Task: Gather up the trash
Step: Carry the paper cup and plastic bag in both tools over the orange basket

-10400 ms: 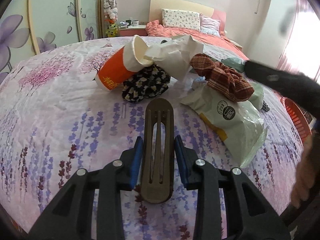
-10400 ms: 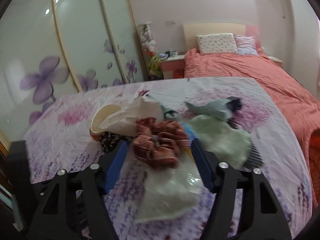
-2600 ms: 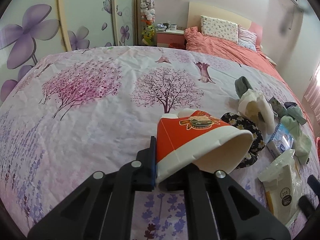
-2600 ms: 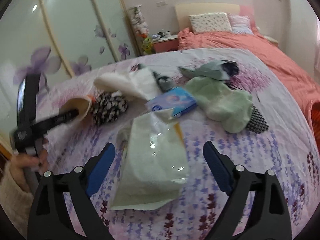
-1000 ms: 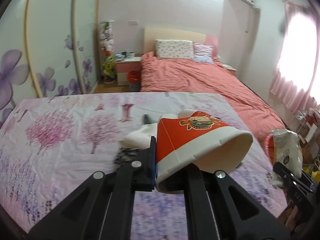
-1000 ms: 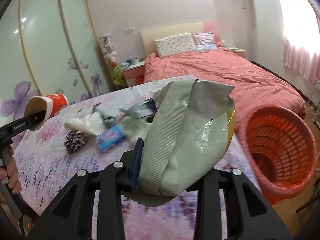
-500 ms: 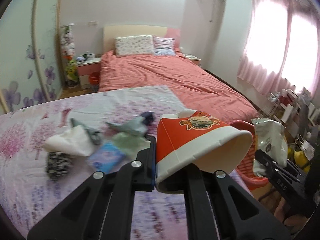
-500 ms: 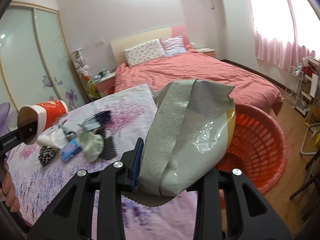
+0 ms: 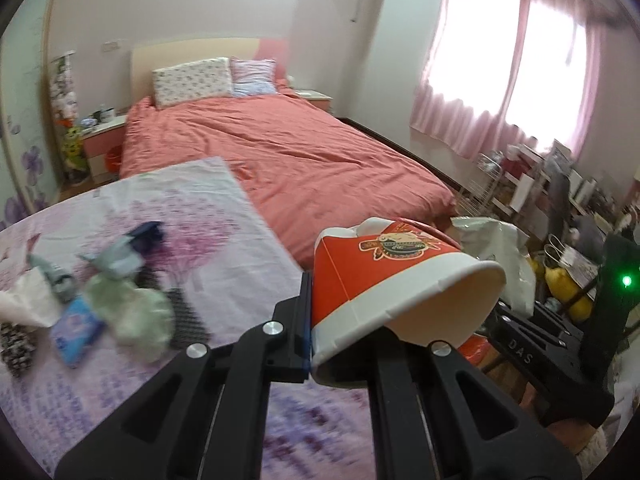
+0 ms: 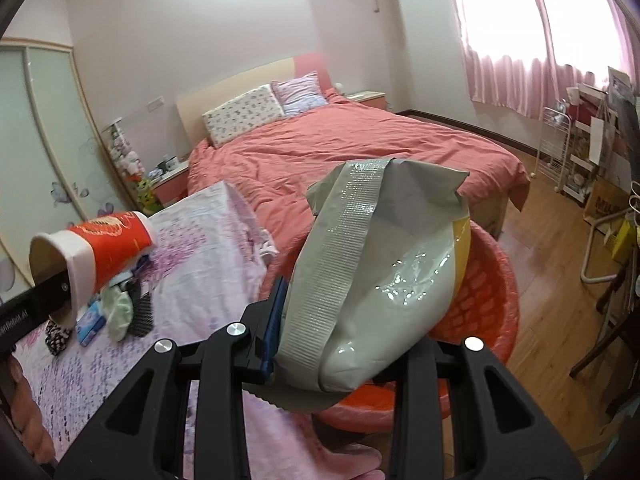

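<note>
My left gripper (image 9: 352,336) is shut on an orange and white paper cup (image 9: 396,284), held in the air with its mouth toward the camera. The cup also shows in the right wrist view (image 10: 96,252). My right gripper (image 10: 344,344) is shut on a grey-white plastic snack bag (image 10: 380,264), held over the orange plastic basket (image 10: 492,292) on the floor beside the bed. The bag also shows in the left wrist view (image 9: 500,248), with the right gripper's body below it.
On the floral bedspread (image 9: 224,216) lie a blue tissue pack (image 9: 76,328), a pale green cloth (image 9: 132,308), a grey cloth (image 9: 116,256), white paper (image 9: 20,304) and a black dotted item (image 9: 16,344). A pink bed (image 9: 288,148) lies behind. Shelves and clutter (image 10: 588,152) stand on the right.
Both grippers have swung right, away from the bedspread toward the basket. The bag now hangs closer over the basket and the cup has come nearer to it.
</note>
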Action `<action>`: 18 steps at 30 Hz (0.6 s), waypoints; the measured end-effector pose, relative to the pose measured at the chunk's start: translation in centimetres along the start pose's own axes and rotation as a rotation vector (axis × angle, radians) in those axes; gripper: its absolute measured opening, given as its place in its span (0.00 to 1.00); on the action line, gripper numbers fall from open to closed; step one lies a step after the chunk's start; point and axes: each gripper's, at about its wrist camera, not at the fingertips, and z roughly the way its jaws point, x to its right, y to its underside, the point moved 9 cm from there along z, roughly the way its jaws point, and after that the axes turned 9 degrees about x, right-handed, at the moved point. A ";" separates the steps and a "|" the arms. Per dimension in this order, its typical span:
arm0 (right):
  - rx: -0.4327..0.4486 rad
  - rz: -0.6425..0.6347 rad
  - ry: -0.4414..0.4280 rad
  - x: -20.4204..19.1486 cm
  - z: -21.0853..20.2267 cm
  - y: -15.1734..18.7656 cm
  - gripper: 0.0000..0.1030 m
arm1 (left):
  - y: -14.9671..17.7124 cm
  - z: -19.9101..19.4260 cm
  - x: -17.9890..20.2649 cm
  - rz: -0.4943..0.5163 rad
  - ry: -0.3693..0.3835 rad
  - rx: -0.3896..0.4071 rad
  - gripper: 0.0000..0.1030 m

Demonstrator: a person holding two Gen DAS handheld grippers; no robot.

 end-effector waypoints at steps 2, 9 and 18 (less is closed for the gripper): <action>0.001 0.009 0.008 0.9 0.4 -0.2 0.32 | 0.3 1.3 1.4 0.007 0.024 -0.015 0.07; 0.002 0.024 0.023 3.2 1.7 -1.0 0.32 | 1.2 5.4 5.2 0.038 0.087 -0.061 0.07; 0.006 0.037 0.055 5.2 2.6 -1.2 0.33 | 2.2 9.5 6.7 0.060 0.118 -0.105 0.07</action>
